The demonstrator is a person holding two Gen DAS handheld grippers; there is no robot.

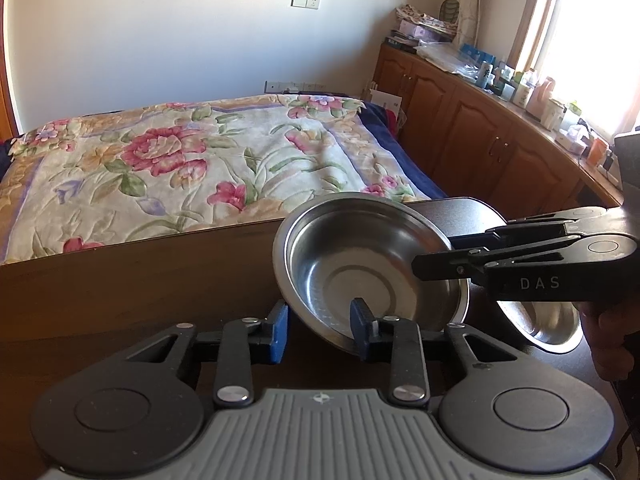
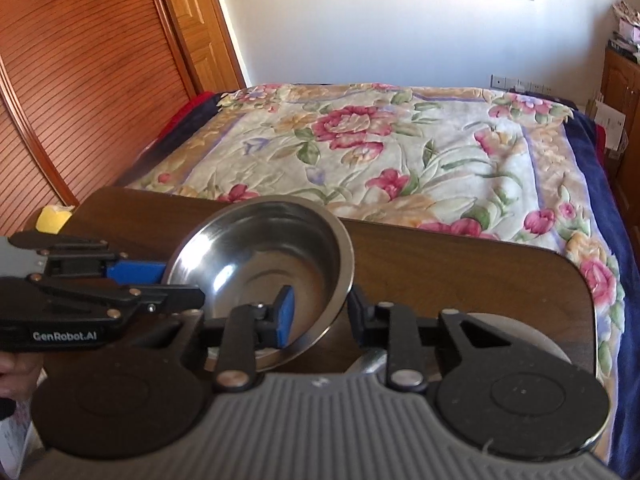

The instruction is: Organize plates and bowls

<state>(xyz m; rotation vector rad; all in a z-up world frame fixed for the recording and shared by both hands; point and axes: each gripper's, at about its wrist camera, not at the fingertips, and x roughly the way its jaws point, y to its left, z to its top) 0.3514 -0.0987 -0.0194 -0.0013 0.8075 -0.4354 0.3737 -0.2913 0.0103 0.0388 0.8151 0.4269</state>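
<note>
Dark wooden table (image 2: 460, 264) lies under both tools, in a bedroom. Nearest to the cameras, the left gripper (image 1: 320, 328) and the right gripper (image 2: 320, 312) each stand astride the rim of one steel bowl (image 1: 360, 264), with one finger inside and one outside. The bowl is tilted and seems lifted off the table, between the two tools. Whether either tong is clenched on the wall or only waits around it, the pictures do not show. At least one probably carries the bowl.

The step looks like a handover or a steadying of this bowl before stacking. A second bowl (image 1: 552, 324) sits on the table to the right, so the next move likely asks for one firm grip, a levelled bowl and a soft lowering into that one.

The second bowl is half covered by the right tool and a hand (image 1: 612, 336). Further off are a small, unclear yellow thing (image 2: 54, 218) and the flowered bed (image 1: 200, 160).
</note>
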